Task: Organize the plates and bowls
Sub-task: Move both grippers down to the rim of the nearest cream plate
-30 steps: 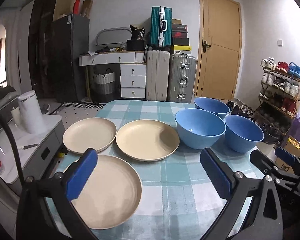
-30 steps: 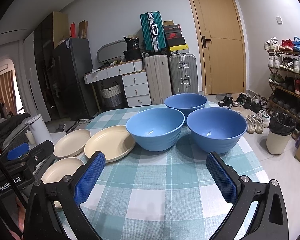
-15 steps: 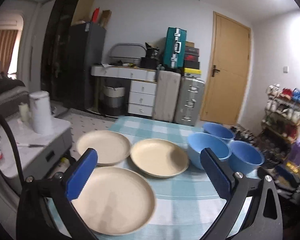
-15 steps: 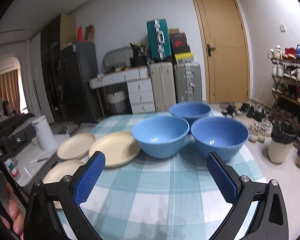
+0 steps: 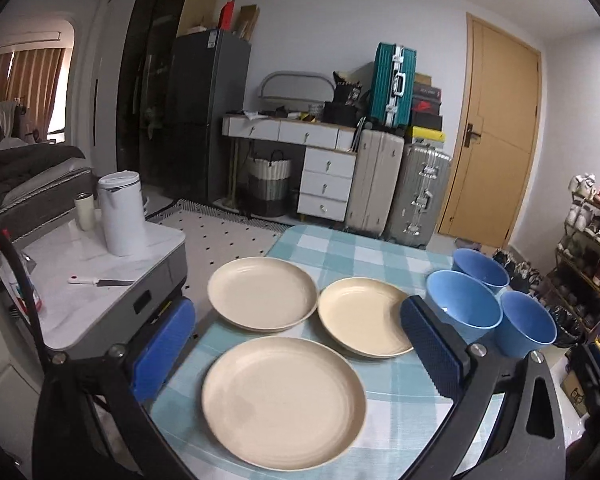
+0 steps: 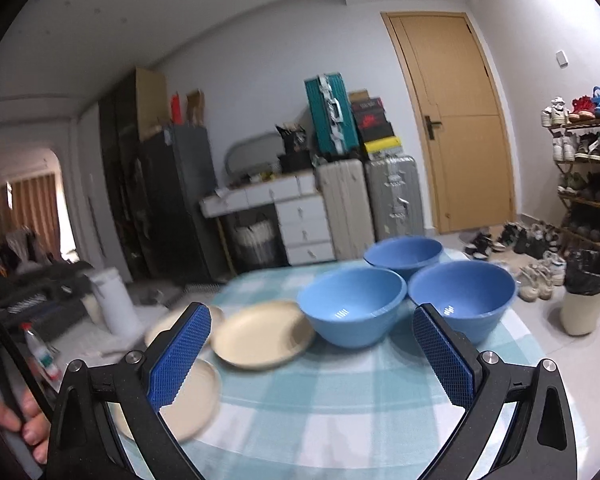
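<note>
Both grippers wide open, empty, above the table (image 5: 388,380). Left gripper (image 5: 296,350) nearest the near plate (image 5: 284,402), directly below-ahead; right gripper (image 6: 312,354) faces the bowls (image 6: 352,304).

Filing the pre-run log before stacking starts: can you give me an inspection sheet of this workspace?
Surface: table under a teal checked cloth.
Job's things: three cream plates, three blue bowls, all separate, none stacked.
Clutter: nothing seen on the table besides the dishes.
Grippers: left gripper open above the plates; right gripper open, facing the bowls; both empty.
Cables: a black cable arcs at the left edge.
Surroundings: side cabinet with a kettle and knife; suitcases, door, shoe rack.
</note>
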{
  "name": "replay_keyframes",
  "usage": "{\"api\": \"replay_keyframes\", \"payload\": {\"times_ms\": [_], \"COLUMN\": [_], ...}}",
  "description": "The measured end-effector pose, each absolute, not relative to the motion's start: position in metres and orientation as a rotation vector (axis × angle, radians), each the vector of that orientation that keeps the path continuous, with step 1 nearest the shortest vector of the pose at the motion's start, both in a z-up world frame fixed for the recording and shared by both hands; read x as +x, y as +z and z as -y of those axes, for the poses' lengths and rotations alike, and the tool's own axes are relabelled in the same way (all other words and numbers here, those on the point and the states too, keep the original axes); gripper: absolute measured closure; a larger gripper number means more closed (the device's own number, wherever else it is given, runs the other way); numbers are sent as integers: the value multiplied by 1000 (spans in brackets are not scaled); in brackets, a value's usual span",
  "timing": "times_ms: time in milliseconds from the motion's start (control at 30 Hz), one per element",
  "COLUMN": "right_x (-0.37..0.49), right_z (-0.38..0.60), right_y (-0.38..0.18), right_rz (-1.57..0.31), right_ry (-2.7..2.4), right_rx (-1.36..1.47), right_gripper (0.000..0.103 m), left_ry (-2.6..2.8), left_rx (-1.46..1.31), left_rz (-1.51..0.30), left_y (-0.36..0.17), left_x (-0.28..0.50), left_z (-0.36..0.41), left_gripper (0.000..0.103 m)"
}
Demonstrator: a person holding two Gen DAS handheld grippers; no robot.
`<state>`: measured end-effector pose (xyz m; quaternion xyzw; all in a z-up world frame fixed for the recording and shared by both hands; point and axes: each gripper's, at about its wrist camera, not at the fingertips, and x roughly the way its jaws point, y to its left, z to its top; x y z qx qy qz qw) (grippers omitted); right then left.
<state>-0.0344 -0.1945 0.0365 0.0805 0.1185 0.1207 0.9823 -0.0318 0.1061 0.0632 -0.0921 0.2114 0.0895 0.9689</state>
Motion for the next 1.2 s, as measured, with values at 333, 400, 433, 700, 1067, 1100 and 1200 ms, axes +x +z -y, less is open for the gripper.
{"api": "replay_keyframes", "payload": {"times_ms": [333,400,433,700,1067,1100,1200], "right_x": [12,34,43,160,298,308,328], "right_z": [111,81,69,-57,-130,-135,-143], "right_y": [120,135,139,117,8,-3,-27], "right_rz": [-219,-217,-211,-510,-948,-983,-1069], "right_ry": [405,447,462,630,585,575,564], "right_rx": [46,-14,-45,-233,-236,-269,-323], "right_gripper": [0,0,0,0,4,4,7], "left_ry": [221,232,241,294,318,323,278], "left_rx": [-124,-130,-133,-141,-235,-253,-315], "left_rz": [-512,-568,-605,-830,-908,-915,-939], "left_y": [77,70,66,1,-42,-47,-60], "left_x": [22,40,50,121,178,181,191], "left_z": [-181,-196,-202,-249,-284,-288,-295], "left_gripper": [0,0,0,0,0,0,1]}}
